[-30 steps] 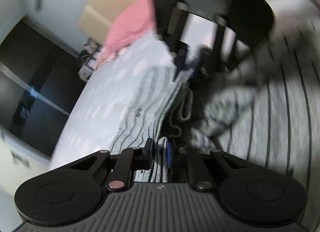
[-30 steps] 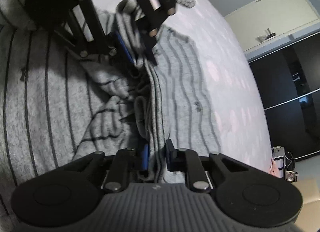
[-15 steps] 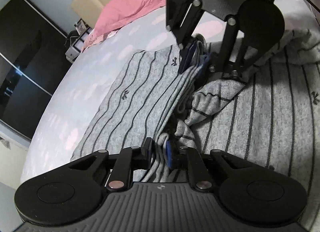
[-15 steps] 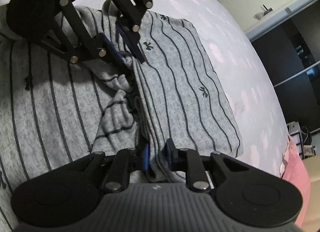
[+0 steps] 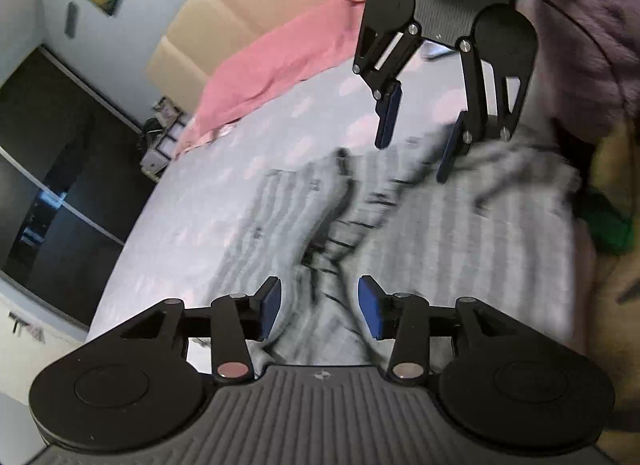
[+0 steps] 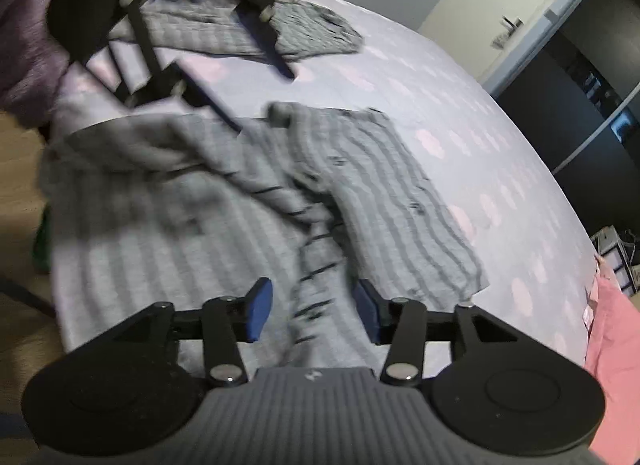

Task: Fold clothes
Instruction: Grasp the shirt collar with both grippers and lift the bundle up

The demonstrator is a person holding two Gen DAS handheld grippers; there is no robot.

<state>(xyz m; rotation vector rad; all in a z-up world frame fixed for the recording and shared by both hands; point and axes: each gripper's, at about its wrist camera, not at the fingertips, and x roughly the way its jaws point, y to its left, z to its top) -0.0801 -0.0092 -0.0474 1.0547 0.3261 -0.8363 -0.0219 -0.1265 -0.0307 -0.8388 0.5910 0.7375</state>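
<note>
left gripper (image 5: 319,307): jaws just opened, nothing held | right gripper (image 6: 312,311): same | shirt (image 6: 248,201) on bed (image 6: 460,113), just below both | folded ridge runs near-to-far between grippers | neither nearer

A home bedroom: bed (image 5: 280,133) with pink pillow (image 5: 280,61), dark wardrobe (image 6: 580,113).

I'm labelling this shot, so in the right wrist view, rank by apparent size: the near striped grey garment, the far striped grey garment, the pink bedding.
1. Near striped grey garment, largest.
2. Far striped grey garment.
3. Pink bedding, cropped by the frame edge, so its rank against the far garment is unsure.
</note>
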